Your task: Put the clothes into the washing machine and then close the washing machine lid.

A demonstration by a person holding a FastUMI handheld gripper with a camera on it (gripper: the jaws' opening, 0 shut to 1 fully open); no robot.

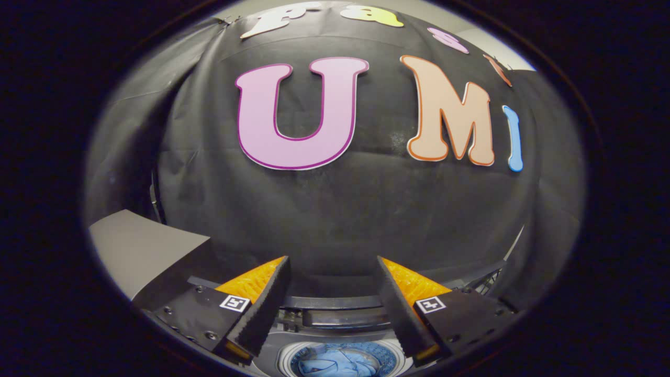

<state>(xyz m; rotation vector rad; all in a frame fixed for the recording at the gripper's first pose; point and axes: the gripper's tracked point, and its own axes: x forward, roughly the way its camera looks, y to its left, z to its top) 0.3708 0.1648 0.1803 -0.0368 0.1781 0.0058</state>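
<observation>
My gripper [333, 264] is open, its two orange-and-black fingers [261, 298] spread wide with nothing between them. Below and between the fingers I see the top of the washing machine [335, 319], with its round drum opening. Blue clothes [340, 363] lie inside the drum. The machine's dark lid [340, 303] stands raised behind the opening, just beyond the fingers. The gripper hovers above the machine and touches neither the clothes nor the lid.
The booth's black cloth wall [340, 209] rises close behind the machine. A grey panel [141, 246] stands to the left of the left finger. A dark wire rack edge [489, 283] shows beyond the right finger.
</observation>
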